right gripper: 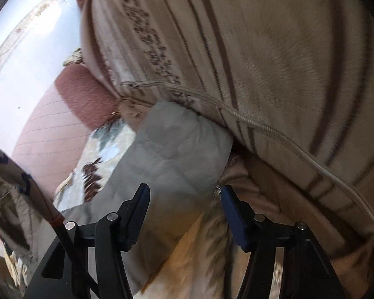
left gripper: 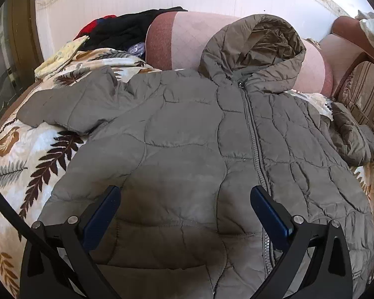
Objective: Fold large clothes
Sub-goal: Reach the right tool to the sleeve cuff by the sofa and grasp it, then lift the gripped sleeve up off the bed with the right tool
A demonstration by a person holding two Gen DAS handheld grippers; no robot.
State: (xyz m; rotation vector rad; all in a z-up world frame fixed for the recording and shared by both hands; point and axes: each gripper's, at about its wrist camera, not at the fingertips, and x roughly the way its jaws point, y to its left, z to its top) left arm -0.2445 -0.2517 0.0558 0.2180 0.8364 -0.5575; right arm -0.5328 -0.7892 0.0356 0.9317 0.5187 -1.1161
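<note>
Left wrist looks down over the jacket [left gripper: 199, 137]; right wrist views its sleeve [right gripper: 177, 149] closely.

Jacket [left gripper: 187, 134] matt quilted cloth; blanket [left gripper: 20, 149] fleecy

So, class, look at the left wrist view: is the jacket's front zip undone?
No: the zip runs closed up the front of the jacket, right to the collar below the hood.

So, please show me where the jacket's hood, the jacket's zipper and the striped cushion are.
hood [left gripper: 255, 47]: left wrist view, on its shiny inner lining.
zipper [left gripper: 255, 147]: left wrist view, mid-length of the closed front.
striped cushion [right gripper: 274, 57]: right wrist view, on its broad face.
</note>
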